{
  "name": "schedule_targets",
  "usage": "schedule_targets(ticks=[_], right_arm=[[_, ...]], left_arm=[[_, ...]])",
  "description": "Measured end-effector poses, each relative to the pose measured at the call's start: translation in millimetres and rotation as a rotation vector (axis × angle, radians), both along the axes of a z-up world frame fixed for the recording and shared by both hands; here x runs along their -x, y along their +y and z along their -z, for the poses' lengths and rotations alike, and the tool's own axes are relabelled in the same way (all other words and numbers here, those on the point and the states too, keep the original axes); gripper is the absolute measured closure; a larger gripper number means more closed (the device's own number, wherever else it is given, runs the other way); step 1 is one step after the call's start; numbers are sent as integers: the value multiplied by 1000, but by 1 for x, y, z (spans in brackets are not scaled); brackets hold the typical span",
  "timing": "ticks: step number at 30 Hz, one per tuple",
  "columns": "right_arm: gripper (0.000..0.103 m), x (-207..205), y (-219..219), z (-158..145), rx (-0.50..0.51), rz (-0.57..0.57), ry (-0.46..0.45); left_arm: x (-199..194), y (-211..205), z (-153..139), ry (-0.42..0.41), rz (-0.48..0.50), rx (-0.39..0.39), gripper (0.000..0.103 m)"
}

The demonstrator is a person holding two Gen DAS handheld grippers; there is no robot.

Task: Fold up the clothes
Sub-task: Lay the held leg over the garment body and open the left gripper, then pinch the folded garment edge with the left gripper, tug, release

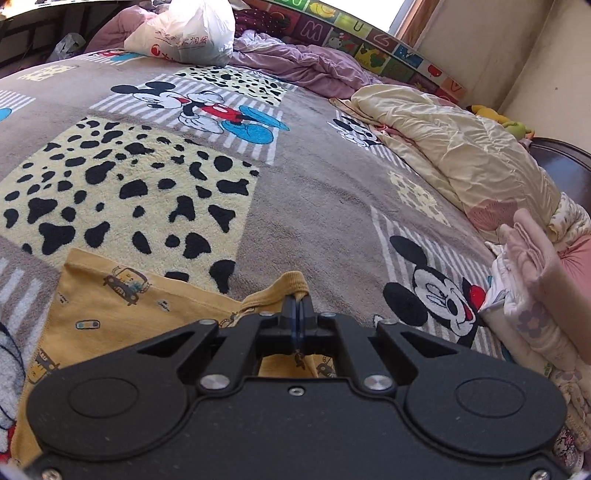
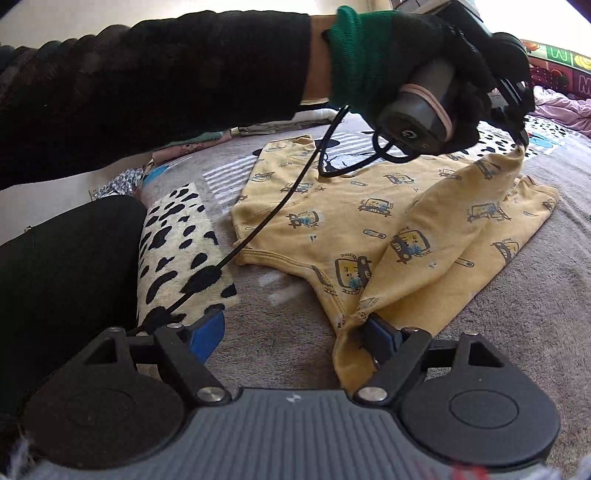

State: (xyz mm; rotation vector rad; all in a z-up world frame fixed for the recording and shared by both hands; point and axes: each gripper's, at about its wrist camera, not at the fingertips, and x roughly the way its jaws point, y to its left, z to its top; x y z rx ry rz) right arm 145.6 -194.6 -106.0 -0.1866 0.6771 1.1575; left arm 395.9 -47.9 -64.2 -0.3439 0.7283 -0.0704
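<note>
Yellow garment [image 2: 332, 206]: soft knit cotton, printed with small cartoon cars, ribbed hems; lies part-folded on the plush fleece blanket [image 1: 314, 192] covering the bed, 1 flap lifted into a tent-like ridge. Left gripper [image 1: 297, 308]: black hinged plastic, blue-padded fingers clamped shut on the garment's ribbed edge, held by a black knit glove [image 2: 424, 55] with green cuff. Right gripper [image 2: 291, 332]: fingers spread wide, 1 pad touching the garment's near hem, nothing pinched. Beside the blanket's far edge: crinkled white plastic bag [image 1: 188, 33], cream satin quilt [image 1: 454, 147], folded pastel clothes [image 1: 532, 295].
</note>
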Motion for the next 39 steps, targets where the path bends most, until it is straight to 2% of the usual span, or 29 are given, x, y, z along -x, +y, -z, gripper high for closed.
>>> schedule_targets(ticks=[4, 9, 12, 13, 14, 15, 16, 18, 21, 25, 33, 39], right_arm=[[21, -2, 1, -1, 7, -11, -1], [21, -4, -1, 0, 2, -19, 10], [21, -6, -3, -1, -3, -22, 20], [21, -7, -3, -1, -5, -23, 24], [21, -7, -4, -1, -6, -25, 27], [21, -8, -5, -1, -7, -26, 30], [21, -8, -6, -2, -9, -26, 35], [21, -10, -7, -2, -19, -24, 46], [21, -12, -13, -5, -41, -22, 65], [21, -20, -24, -7, -88, 14, 99], [21, -36, -34, -7, -173, 99, 148], [21, -37, -23, 1, -120, 72, 145]], left_arm=[[-7, -16, 8, 11, 30, -58, 103], [-9, -29, 16, 9, 51, -96, 103], [-12, -34, 20, 19, 67, -92, 103], [-15, -36, 22, 23, 108, -77, 103], [-19, -39, 25, 54, 167, -70, 98], [-17, -38, 21, 50, 178, -78, 87], [-14, -35, 16, 35, 176, -90, 86], [-4, -25, 3, -2, 174, -86, 85], [16, -3, -8, -36, 149, -127, 85], [26, 25, 5, 9, 114, -158, 85], [2, 34, 33, 43, 111, -70, 85], [-3, 41, 40, 33, 135, 80, 85]])
